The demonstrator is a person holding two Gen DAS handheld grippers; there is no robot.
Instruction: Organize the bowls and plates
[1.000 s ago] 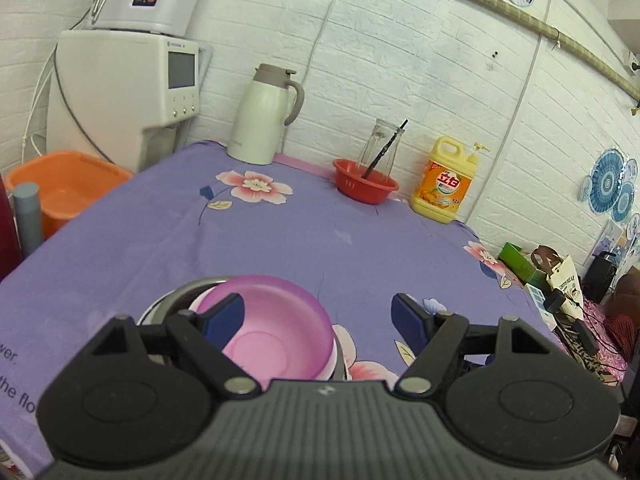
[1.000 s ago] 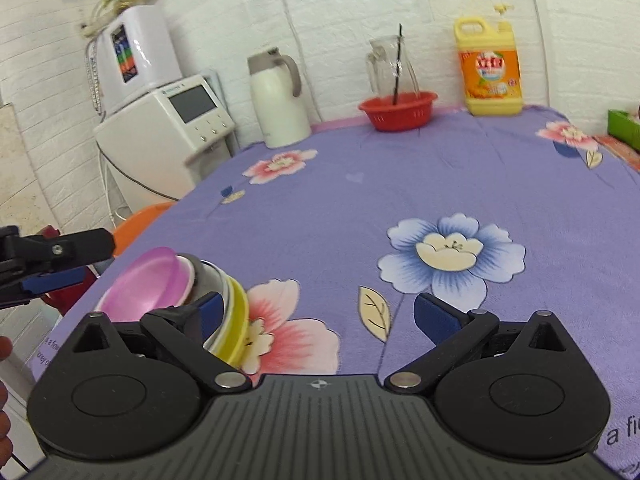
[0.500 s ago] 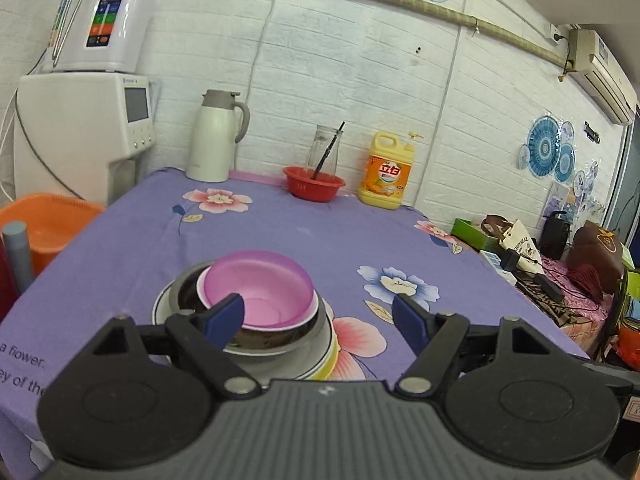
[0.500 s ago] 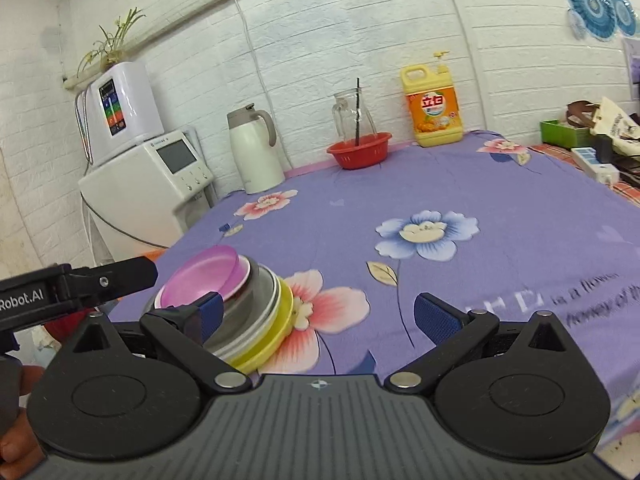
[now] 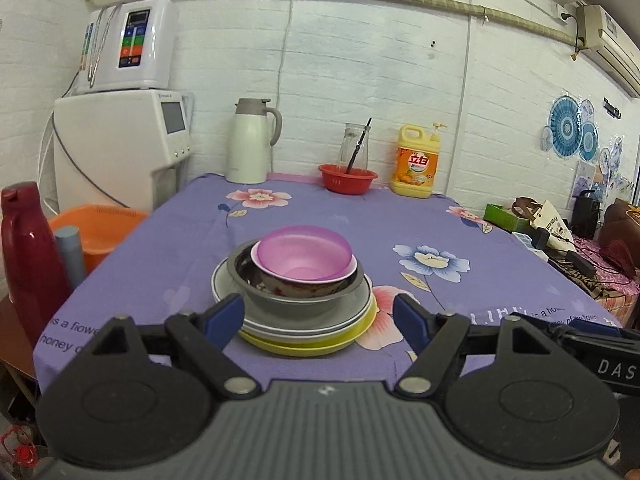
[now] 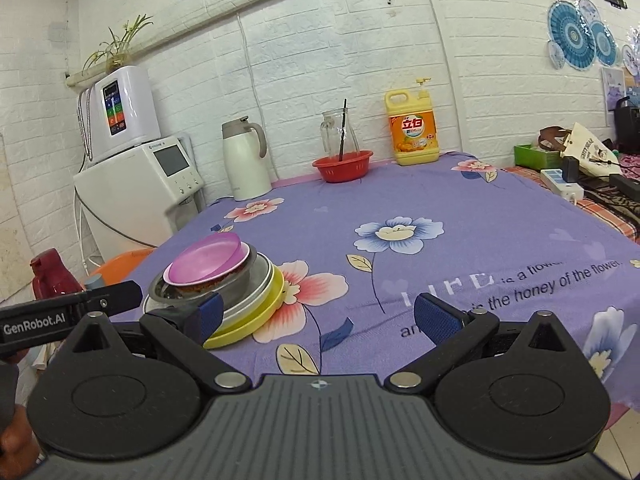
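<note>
One stack of dishes stands near the front edge of the purple flowered table. A pink bowl [image 5: 306,254] [image 6: 206,260] sits on top, inside a patterned bowl, inside a steel bowl [image 5: 298,292] [image 6: 256,276]. Under them lie a grey-white plate and a yellow plate [image 5: 316,346] [image 6: 252,320]. My left gripper [image 5: 318,318] is open, its blue pads apart on either side of the stack's near side, nothing between them. My right gripper [image 6: 316,318] is open and empty, right of the stack.
At the table's back edge stand a white thermos jug [image 5: 252,142], a red basket [image 5: 347,178] with a glass jar, and a yellow detergent bottle [image 5: 416,162]. Left of the table are a white dispenser [image 5: 120,148], an orange tub [image 5: 98,226] and a red flask [image 5: 30,258].
Both grippers have drawn back from the stack toward the table's front edge. The stack now shows whole and farther off in both views. The dishes have stayed put.
</note>
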